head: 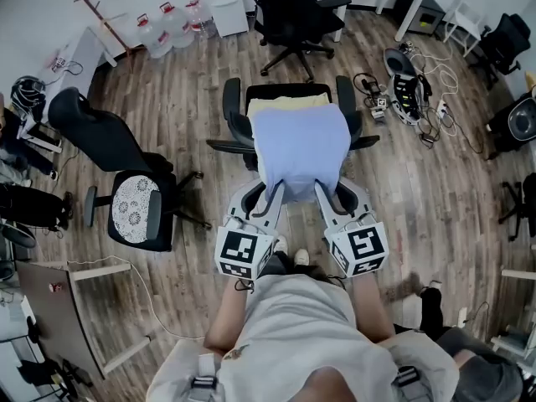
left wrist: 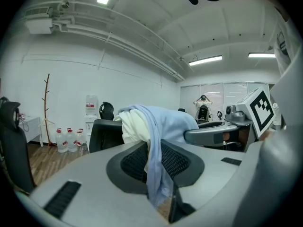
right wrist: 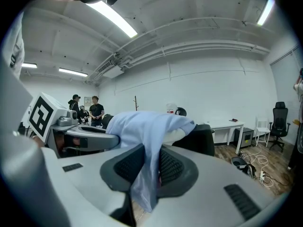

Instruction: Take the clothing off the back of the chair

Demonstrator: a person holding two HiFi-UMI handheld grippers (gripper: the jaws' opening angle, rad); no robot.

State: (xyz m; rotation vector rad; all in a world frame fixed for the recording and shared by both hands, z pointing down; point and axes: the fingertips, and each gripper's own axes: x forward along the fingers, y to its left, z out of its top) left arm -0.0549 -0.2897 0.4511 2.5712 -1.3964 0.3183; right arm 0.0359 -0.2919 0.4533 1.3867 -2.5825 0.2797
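A light blue garment [head: 300, 147] hangs over the back of a black office chair [head: 233, 111], on top of a pale yellow one [head: 289, 102]. My left gripper [head: 274, 193] is shut on the blue garment's lower left corner [left wrist: 157, 174]; the cloth is pinched between its dark pads [left wrist: 177, 161]. My right gripper [head: 322, 191] is shut on the lower right corner [right wrist: 144, 178], with the fabric squeezed between its pads [right wrist: 128, 167]. Both grippers sit side by side just in front of the chair back. The cream garment [left wrist: 135, 126] shows under the blue one.
A second black chair with a lace cushion [head: 134, 208] stands to the left, a third chair [head: 295, 19] beyond. Water bottles [head: 172, 23] line the far wall. Cables and devices [head: 406, 90] lie on the floor at right. Two people [right wrist: 85, 110] stand far off.
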